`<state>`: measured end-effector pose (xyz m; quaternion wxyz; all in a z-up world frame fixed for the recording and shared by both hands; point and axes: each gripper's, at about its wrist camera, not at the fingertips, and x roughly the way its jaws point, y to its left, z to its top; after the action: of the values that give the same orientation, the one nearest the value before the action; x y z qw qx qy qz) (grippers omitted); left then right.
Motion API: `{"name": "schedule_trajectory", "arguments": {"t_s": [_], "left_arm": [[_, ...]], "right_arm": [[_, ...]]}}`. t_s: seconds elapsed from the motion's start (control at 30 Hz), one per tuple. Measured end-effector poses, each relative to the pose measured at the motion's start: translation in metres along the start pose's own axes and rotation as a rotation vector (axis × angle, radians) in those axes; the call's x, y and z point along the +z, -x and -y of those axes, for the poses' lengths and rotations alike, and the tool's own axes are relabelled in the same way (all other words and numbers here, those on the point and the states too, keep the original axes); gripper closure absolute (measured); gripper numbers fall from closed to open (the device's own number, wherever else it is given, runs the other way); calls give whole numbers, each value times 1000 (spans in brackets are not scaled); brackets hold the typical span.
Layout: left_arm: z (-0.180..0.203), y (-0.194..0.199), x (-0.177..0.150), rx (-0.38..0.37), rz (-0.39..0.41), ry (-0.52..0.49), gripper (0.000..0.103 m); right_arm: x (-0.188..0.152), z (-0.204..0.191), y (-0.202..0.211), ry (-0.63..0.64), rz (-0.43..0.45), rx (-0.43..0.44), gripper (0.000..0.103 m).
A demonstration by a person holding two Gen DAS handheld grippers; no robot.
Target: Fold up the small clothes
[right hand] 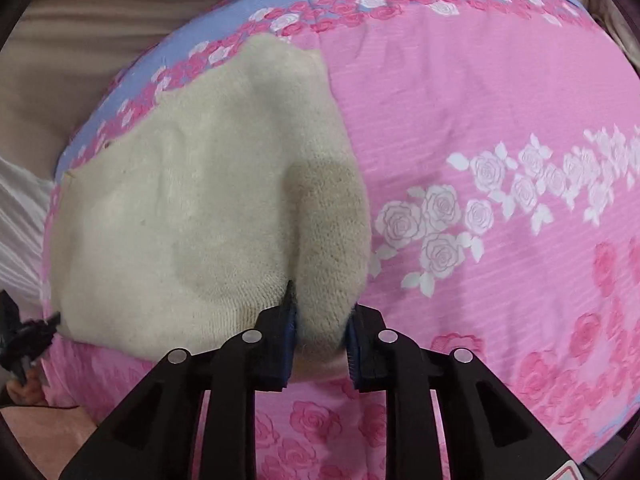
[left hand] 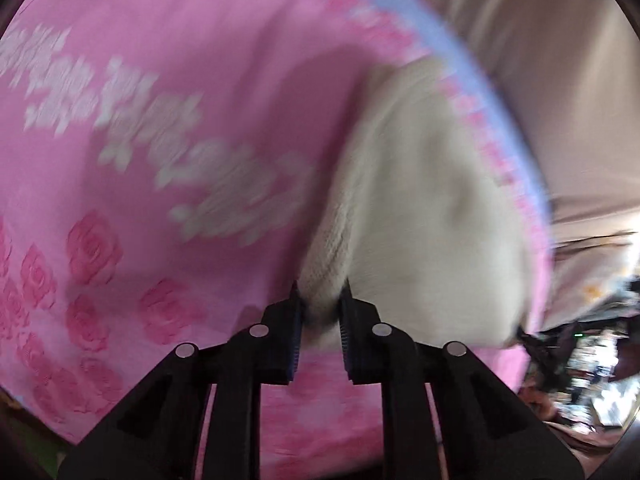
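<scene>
A cream knitted garment (right hand: 192, 208) lies on a pink rose-print bedspread (right hand: 480, 120). It also shows in the left wrist view (left hand: 420, 220), blurred. My right gripper (right hand: 320, 308) is shut on a raised fold of the garment's near right edge. My left gripper (left hand: 322, 300) is shut on a bunched edge of the same garment, at its near left side in that view. The left gripper's tip (right hand: 24, 336) shows as a dark shape at the garment's left corner in the right wrist view.
The bedspread (left hand: 160, 120) has a blue border (right hand: 224, 24) with roses along its far edge. Beige fabric (right hand: 80, 40) lies beyond it. White pleated cloth (right hand: 20, 216) sits at the left. Clutter (left hand: 580, 360) shows at the lower right of the left view.
</scene>
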<state>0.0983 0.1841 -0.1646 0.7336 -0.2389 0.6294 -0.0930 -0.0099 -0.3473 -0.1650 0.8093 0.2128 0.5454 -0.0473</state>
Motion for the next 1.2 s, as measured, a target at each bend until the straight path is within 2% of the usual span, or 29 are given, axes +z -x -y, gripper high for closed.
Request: {"name": "schedule_trajectory", "arguments": {"t_s": [0.03,0.1,0.13,0.17,0.2,0.23,0.27,0.3,0.33,0.4,0.43,0.47,0.5,0.53,0.57,0.6,0.63,0.67,0.7,0.77,0.8,0.83,0.87,0.93,1.03,1.07,1.13,1.2], "left_arm": [[1,2,-1,9,7,4,83],[5,16,-1,48,52,19,81],[8,29,1,74,100,19,76],[11,38,4,108,135,13,62],[14,42,8,134,160,7,53],[19,44,15,134,175,0,34],[17,44,19,114,170,1,23],[18,39,23,74,150,12,21],[19,28,26,-11,98,38,18],[18,5,24,-92,26,93,15],[16,-5,23,-93,4,115,15],[13,-18,21,-62,-17,146,15],[12,-22,19,-64,0,163,11],[15,-19,18,-81,50,174,9],[14,-19,15,-80,51,187,11],[14,-21,15,-80,50,201,12],[15,-20,14,-75,69,213,18],[15,-19,13,-73,74,212,31],[15,-17,11,-70,71,207,37],[15,-17,10,-104,67,213,53],[17,-18,11,-108,63,219,53],[13,-17,12,-108,62,222,55],[11,-16,12,-110,62,225,56],[7,-18,15,-109,60,231,57],[-6,-12,10,-116,61,262,57],[-8,-12,9,-120,61,272,57],[-9,-13,9,-119,64,278,56],[-8,-12,9,-104,64,264,56]], "right_arm": [[1,2,7,-32,17,-20,64],[4,4,31,-98,89,-62,64],[6,3,43,-109,129,-75,63],[11,-2,55,-100,166,-71,63],[17,-8,62,-82,180,-51,63],[23,-16,65,-59,183,-28,63],[30,-29,65,-27,178,-6,63],[35,-40,63,-2,175,4,63],[37,-52,60,23,176,11,63],[36,-70,50,59,172,27,63],[38,-78,41,66,157,48,63],[36,-80,35,63,146,71,65],[38,-86,31,68,142,89,75],[42,-92,27,83,144,94,80],[46,-103,23,116,138,97,90],[53,-112,18,143,129,99,95],[60,-119,13,162,124,90,95],[66,-122,8,169,119,85,95],[73,-127,-1,175,108,74,95],[83,-130,-25,198,74,10,96],[88,-126,-43,200,38,-43,95],[91,-118,-57,180,6,-60,98],[94,-108,-60,142,28,-6,98],[101,-102,-52,73,17,29,96],[102,-100,-26,108,93,-5,95],[104,-93,-28,105,86,-31,95],[114,-69,-47,70,41,-66,101],[122,-52,-51,24,49,6,103]]}}
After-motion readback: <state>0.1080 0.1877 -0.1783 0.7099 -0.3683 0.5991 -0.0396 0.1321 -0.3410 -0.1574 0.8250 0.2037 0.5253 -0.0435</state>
